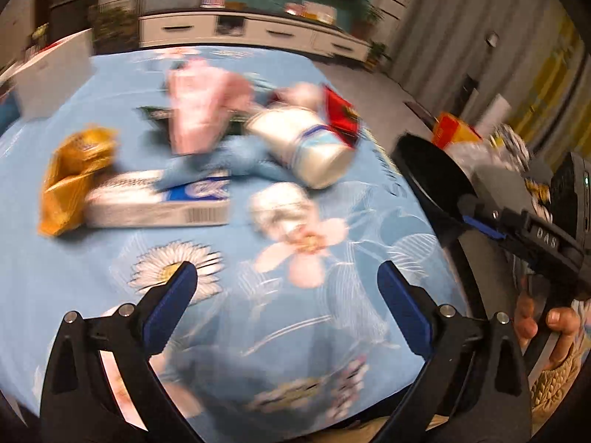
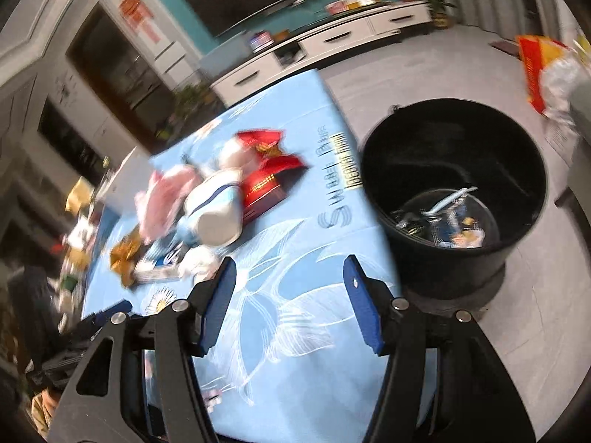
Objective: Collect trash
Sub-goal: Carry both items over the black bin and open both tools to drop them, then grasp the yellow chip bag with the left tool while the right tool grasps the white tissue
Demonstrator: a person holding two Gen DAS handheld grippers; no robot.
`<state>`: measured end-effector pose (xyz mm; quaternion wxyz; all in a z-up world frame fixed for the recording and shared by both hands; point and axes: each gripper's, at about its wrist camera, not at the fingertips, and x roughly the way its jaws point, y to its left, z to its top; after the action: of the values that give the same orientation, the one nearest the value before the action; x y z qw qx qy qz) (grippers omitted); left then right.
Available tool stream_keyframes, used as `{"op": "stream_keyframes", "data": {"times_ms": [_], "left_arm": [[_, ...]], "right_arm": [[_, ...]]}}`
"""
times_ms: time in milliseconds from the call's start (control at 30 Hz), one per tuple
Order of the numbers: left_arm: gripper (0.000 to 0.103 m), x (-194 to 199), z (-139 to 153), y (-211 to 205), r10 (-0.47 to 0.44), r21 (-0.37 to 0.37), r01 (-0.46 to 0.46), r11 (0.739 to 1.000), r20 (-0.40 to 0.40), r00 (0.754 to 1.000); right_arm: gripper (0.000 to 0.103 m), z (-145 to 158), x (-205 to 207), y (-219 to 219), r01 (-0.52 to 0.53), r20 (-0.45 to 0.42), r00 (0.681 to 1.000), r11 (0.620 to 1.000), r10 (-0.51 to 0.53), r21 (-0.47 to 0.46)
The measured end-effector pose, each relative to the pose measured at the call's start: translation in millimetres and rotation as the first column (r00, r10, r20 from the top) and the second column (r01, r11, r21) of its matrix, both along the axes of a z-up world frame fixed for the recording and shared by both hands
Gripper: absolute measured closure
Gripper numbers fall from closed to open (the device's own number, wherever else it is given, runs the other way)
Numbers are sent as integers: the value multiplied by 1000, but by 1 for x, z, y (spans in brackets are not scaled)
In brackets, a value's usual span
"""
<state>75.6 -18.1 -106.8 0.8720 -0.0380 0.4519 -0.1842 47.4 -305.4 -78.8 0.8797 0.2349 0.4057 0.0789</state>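
Trash lies on a table with a blue flowered cloth [image 1: 74, 280]: a gold wrapper [image 1: 74, 177], a white and blue box [image 1: 159, 199], a pink bag [image 1: 199, 107], a white cup on its side [image 1: 306, 147], a red packet [image 1: 341, 110] and a crumpled white tissue [image 1: 280, 206]. My left gripper [image 1: 286, 284] is open and empty above the cloth, short of the tissue. My right gripper [image 2: 290, 288] is open and empty over the table's right edge, next to a black bin [image 2: 454, 199] holding some trash. The cup [image 2: 218, 217] and red packet [image 2: 266, 181] also show in the right wrist view.
The bin stands on the grey floor right of the table; its rim shows in the left wrist view [image 1: 432, 173]. A white box [image 1: 55, 77] sits at the table's far left. A white cabinet [image 2: 332, 44] lines the far wall. A red and yellow bag [image 2: 535, 70] is beyond the bin.
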Motion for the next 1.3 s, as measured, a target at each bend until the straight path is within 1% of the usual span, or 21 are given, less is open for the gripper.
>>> {"op": "stream_keyframes", "data": {"times_ms": [67,133,200,333,467,567,700,933,1067,1167,1233,1300], "left_arm": [[5,-6,1,30,70,-15,-70,997,6,998],[5,-11,0,51,125,-20,-125,992,8,992],[5,-16,-3,80,197,-27,-196,980,0,980],[5,-24,-9,118,287,-50,-288,956,-10,958],[5,-27,-14,146,345,-88,-345,935,-17,939],[5,-29,-19,161,381,-100,-381,919,-22,924],[5,-29,-24,172,401,-113,-402,909,-31,916],[5,-18,-25,173,403,-120,-401,908,-10,915],[5,-7,-21,171,397,-127,-392,911,13,918],[5,4,-14,169,396,-140,-387,911,40,917],[5,13,-11,167,393,-148,-382,912,56,918],[5,21,-11,166,396,-151,-384,911,63,916]], "right_arm": [[43,3,1,17,-42,-1,999,999,42,-22],[43,4,3,36,-93,-5,996,995,93,-47],[43,4,5,56,-144,-14,990,987,143,-71],[43,-1,10,92,-217,-41,976,969,213,-122],[43,-10,21,121,-271,-70,962,949,263,-158],[43,-16,29,137,-288,-95,957,941,274,-179],[40,-21,39,150,-289,-110,956,936,271,-202],[40,-28,64,158,-259,-117,964,937,238,-235],[40,-38,82,158,-233,-134,969,950,208,-207],[40,-43,88,160,-223,-135,971,954,199,-198],[49,-46,92,162,-218,-137,972,951,191,-219],[73,-50,94,163,-215,-141,973,947,185,-240]]}}
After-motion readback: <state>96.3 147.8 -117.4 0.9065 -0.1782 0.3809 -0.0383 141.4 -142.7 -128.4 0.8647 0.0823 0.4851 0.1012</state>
